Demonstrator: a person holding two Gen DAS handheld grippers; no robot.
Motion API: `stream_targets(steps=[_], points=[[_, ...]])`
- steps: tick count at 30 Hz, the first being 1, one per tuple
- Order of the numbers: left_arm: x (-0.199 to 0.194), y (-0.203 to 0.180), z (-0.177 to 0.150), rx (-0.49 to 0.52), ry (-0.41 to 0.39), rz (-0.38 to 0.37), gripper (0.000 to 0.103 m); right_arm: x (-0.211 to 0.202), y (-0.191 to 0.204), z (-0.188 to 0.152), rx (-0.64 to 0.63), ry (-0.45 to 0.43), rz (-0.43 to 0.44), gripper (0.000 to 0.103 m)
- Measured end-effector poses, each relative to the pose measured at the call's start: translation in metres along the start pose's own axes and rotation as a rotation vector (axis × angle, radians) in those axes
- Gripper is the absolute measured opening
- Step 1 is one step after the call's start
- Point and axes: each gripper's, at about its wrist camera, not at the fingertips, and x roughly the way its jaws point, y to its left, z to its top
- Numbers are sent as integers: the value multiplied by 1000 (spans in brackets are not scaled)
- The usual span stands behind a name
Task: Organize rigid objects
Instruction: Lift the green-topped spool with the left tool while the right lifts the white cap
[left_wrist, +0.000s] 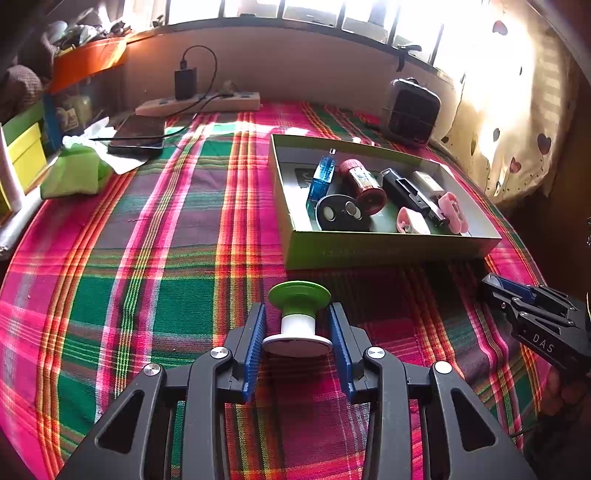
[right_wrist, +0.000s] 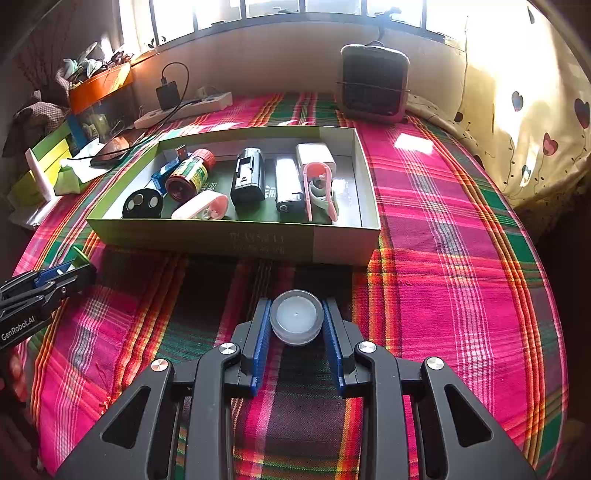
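My left gripper (left_wrist: 298, 325) is shut on a green and white spool-shaped piece (left_wrist: 298, 314), held over the plaid cloth in front of the green cardboard box (left_wrist: 388, 249). My right gripper (right_wrist: 296, 321) is shut on a small translucent round cap (right_wrist: 296, 320), just in front of the same box (right_wrist: 236, 242). The box holds a blue bottle (left_wrist: 323, 177), a red jar (left_wrist: 362, 184), a black round case (left_wrist: 340, 214), a black device (right_wrist: 248, 177), a lighter (right_wrist: 289, 186) and pink clips (right_wrist: 319, 188). The right gripper also shows in the left wrist view (left_wrist: 495, 286), and the left gripper in the right wrist view (right_wrist: 79, 264).
A small heater (right_wrist: 373, 81) stands behind the box. A power strip (left_wrist: 199, 105) with a charger, a phone (left_wrist: 138, 134), a green cloth (left_wrist: 74, 170) and stacked boxes (left_wrist: 26, 151) lie at the far left. A curtain (right_wrist: 535, 122) hangs at the right.
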Motion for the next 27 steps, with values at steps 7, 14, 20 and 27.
stream_targets(steps=[7,14,20,27], points=[[0,1,0,-4,2,-8,33,0,-1,0,7,-1,3,29],[-3,-1,2,-7,-8,-21,33,0,-3,1,19,-2,15,29],[-10,-3,5,-4,-21,-31,33,-5,-2,2,18,-16,29,29],[-17,-3,9,-2,-34,-40,33,-13,1,6,14,-39,43,29]])
